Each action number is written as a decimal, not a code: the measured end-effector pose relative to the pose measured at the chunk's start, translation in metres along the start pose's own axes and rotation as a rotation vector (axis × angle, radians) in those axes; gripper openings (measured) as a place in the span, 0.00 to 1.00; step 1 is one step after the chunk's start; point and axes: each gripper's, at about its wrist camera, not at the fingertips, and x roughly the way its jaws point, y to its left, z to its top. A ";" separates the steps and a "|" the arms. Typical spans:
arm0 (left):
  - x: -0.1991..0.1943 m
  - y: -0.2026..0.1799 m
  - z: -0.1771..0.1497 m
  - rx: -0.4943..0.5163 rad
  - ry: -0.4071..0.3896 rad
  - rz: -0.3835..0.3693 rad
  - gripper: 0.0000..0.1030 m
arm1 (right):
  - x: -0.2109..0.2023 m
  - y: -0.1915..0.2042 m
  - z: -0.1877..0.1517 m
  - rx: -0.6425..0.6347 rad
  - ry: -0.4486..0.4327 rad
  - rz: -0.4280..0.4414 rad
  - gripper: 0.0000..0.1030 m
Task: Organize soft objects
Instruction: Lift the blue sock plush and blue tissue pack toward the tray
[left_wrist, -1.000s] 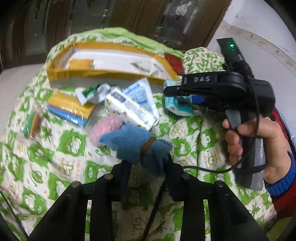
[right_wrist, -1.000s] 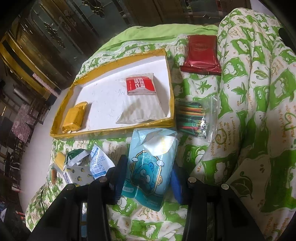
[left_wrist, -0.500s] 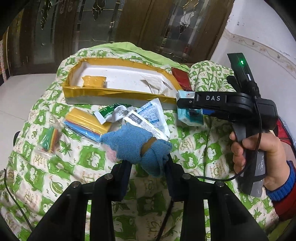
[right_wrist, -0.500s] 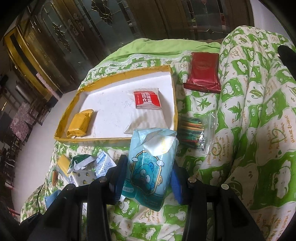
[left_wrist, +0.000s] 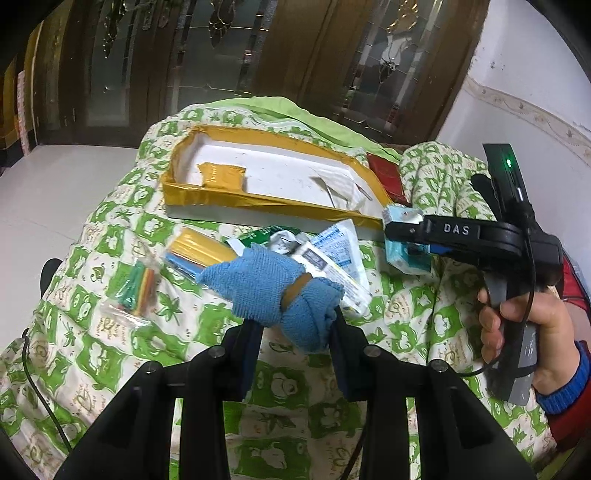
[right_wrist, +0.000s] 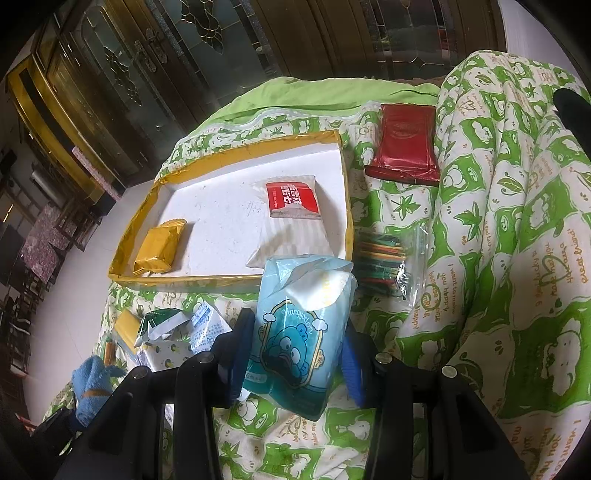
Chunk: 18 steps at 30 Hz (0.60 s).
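Observation:
My left gripper (left_wrist: 295, 332) is shut on a rolled blue towel (left_wrist: 269, 291) bound with a brown band, held above the green-and-white quilt (left_wrist: 110, 332). My right gripper (right_wrist: 295, 354) is shut on a light blue tissue pack (right_wrist: 299, 325) with a cartoon bear; a hand holds that gripper (left_wrist: 406, 236) at the right of the left wrist view. The yellow-rimmed white tray (right_wrist: 229, 155) lies beyond both and holds a yellow packet (right_wrist: 159, 247) and a red-and-white packet (right_wrist: 291, 199). The towel (right_wrist: 92, 384) also shows low on the left in the right wrist view.
Loose on the quilt: a red pouch (right_wrist: 404, 147), a bag of coloured sticks (right_wrist: 384, 262), another such bag (left_wrist: 135, 288), a yellow-and-blue packet (left_wrist: 195, 251), white tissue packs (left_wrist: 332, 254). A bunched quilt fold (right_wrist: 517, 221) rises at the right. Wooden glass doors (left_wrist: 258, 55) stand behind.
My left gripper has lifted the blue towel up and back, so the tray looks farther and a pink fluffy thing is now hidden. The right gripper has scarcely moved with its tissue pack.

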 end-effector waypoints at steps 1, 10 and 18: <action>0.000 0.001 0.000 -0.003 -0.002 0.000 0.32 | 0.000 0.000 0.000 -0.001 -0.001 0.000 0.46; -0.004 0.002 0.003 -0.001 -0.014 0.001 0.32 | -0.001 0.002 0.000 -0.003 -0.013 0.005 0.45; -0.010 0.007 0.005 -0.015 -0.032 0.010 0.32 | -0.005 0.003 0.000 -0.011 -0.026 0.006 0.46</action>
